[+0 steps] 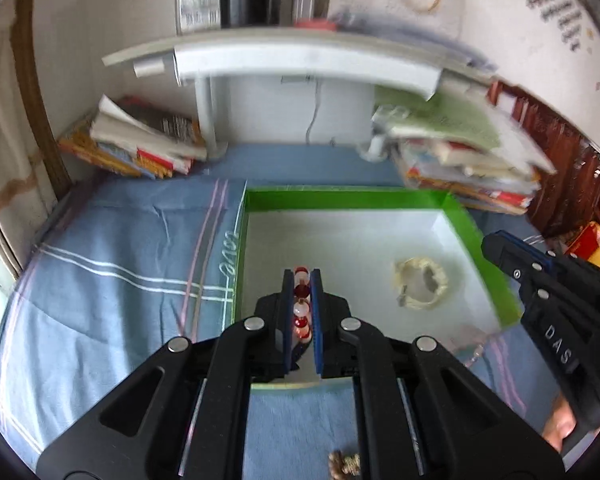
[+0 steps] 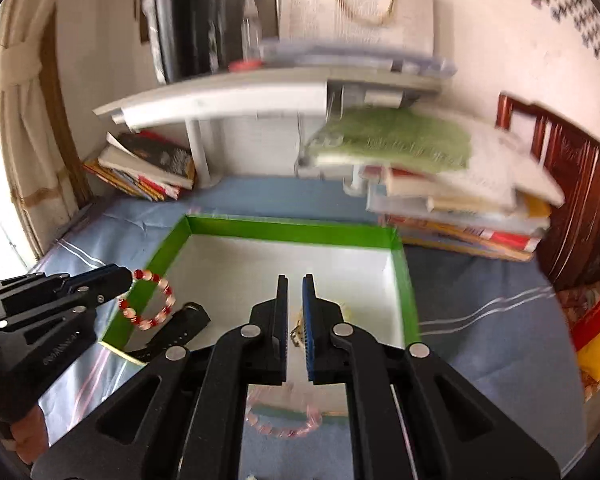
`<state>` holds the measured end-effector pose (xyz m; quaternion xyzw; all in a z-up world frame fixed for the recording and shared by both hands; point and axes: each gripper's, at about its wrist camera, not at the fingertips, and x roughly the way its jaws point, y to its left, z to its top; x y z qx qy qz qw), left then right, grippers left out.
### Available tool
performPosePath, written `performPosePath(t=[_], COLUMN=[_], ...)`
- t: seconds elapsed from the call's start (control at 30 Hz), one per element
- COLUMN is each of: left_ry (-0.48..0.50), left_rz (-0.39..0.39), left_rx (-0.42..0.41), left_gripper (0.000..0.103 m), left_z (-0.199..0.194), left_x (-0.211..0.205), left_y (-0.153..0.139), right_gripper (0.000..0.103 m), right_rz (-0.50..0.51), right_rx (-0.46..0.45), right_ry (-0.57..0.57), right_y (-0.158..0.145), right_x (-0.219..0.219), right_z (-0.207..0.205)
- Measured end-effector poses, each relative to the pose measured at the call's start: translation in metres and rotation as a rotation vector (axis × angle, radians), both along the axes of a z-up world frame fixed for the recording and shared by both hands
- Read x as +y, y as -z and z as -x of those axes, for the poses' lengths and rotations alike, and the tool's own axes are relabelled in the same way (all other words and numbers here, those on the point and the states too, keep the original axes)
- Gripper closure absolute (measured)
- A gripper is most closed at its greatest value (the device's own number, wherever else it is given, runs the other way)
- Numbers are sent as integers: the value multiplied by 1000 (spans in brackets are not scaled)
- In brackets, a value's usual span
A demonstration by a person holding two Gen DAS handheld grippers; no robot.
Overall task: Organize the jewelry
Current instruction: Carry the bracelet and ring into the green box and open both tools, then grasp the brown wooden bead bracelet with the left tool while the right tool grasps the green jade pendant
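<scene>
One red-and-white beaded bracelet (image 2: 148, 299) hangs clamped in the left gripper (image 1: 301, 280) above the green-walled box's (image 2: 292, 230) left edge. Right gripper (image 2: 296, 284) hovers over the box, jaws narrowly parted, empty. Cream bracelet (image 1: 422, 282) lies inside.

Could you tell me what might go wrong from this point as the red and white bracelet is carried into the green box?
1. The left claw pinches the red and white bracelet by only a few beads, so it might slip and fall on the cloth outside the green box.
2. It hangs over the box wall near a black strap and could snag there.
3. The pink bracelet lies on the cloth near the right claw and could get knocked.
</scene>
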<state>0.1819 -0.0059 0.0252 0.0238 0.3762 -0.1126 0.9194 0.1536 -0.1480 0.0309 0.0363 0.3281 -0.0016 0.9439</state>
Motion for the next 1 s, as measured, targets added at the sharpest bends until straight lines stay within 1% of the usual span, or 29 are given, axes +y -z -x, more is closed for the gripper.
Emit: performPosePath(t=[0.1, 0.17, 0.2, 0.23, 0.3, 0.33, 0.37, 0.43, 0.47, 0.53, 0.67, 0.77, 0.9, 1.0], left_ry=[-4, 6, 11, 8, 6, 8, 9, -2, -21, -60, -75, -50, -24, 12], left_rz=[-27, -19, -14, -16, -24, -23, -17, -15, -23, -29, -22, -35, -50, -41], left_rx=[51, 60, 57, 44, 15, 4, -10, -29, -38, -40, -6, 32, 92, 136], left_gripper=[94, 85, 71, 64, 64, 63, 62, 54, 53, 50, 46, 46, 46, 46], left_z=[-13, -11, -9, -5, 5, 10, 18, 31, 39, 54, 82, 99, 110, 112], left_x=[-5, -5, -4, -2, 1, 2, 5, 12, 16, 26, 42, 44, 43, 38], left_y=[22, 29, 29, 29, 24, 22, 18, 14, 13, 13, 22, 36, 57, 69], right_gripper=[96, 93, 92, 91, 89, 81, 69, 56, 55, 55, 56, 61, 61, 61], right_rz=[-24, -58, -58, -54, -66, -75, -86, -82, -70, -35, 0, 12, 21, 36], right_rx=[58, 80, 77, 73, 70, 70, 72, 84, 93, 147, 240, 274, 311, 305], right_ry=[7, -9, -3, 4, 9, 1, -13, -28, -27, -30, -80, -94, -96, -92], right_y=[18, 24, 25, 25, 23, 22, 23, 29, 33, 51, 84, 98, 110, 112], right_x=[-4, -10, -14, -16, -22, -24, -25, -26, -25, -20, -6, 0, 5, 8], right_z=[-8, -3, 4, 9, 28, 35, 44, 63, 67, 74, 78, 75, 70, 70])
